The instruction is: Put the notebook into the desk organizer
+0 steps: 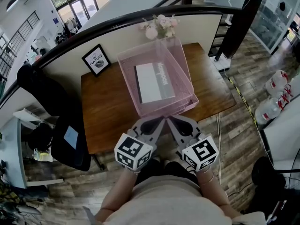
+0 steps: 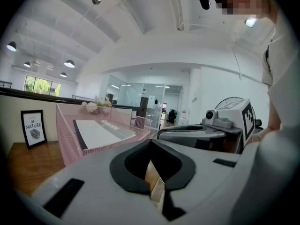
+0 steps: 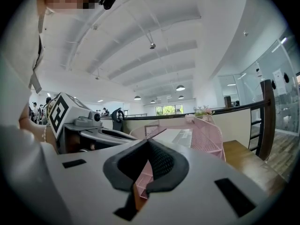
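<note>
— When the desk is looked at from above, where is the notebook found?

— The flat white and grey paper notebook (image 1: 151, 82) is seen inside the pink wire mesh desk organizer (image 1: 183, 63). It is laid flat on the bottom, and the mesh walls are all around it.

— And what is the organizer set on?

— It is set on the brown wooden desk (image 1: 105, 111), near the middle. Pale pink flowers (image 1: 158, 26) are seen just behind it, by the back edge. A small black-framed picture with words on it (image 1: 96, 60) is stood at the back left, well apart from the organizer.

— Are the two tools seen?

— Yes. The grey and black left gripper (image 1: 159, 121) and the grey and black right gripper (image 1: 172, 121) are held side by side at the front edge of the desk, just in front of the organizer. Both are pointed toward it.

— How are their jaws kept?

— Both pairs are pressed together at the tips, and nothing is held in either one. The notebook is not touched by them.

— Is anything seen beside the desk?

— A black office chair (image 1: 65, 135) is parked at the left side.
</note>
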{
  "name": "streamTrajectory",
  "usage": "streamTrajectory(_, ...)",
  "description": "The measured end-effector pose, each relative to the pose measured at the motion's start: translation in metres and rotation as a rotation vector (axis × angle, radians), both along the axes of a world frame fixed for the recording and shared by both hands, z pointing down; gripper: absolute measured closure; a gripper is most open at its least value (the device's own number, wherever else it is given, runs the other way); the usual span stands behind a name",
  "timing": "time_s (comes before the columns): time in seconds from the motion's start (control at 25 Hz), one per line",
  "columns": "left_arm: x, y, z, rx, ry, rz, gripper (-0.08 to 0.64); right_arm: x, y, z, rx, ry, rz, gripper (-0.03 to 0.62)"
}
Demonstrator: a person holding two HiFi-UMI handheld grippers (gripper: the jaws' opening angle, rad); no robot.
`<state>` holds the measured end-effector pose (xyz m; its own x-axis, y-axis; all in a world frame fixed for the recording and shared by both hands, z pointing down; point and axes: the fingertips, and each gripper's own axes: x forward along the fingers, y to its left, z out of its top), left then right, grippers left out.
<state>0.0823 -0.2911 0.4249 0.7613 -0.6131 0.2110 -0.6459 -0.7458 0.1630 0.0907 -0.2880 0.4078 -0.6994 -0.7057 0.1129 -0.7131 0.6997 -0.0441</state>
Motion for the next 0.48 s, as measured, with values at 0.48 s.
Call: streamTrajectory(0.48, -0.0014, -0.0016, 0.0008, -0.003, 0.006, -0.003, 0.548, -0.0016, -0.0011, -0.0009, 0.012, 0.017, -0.009, 0.581)
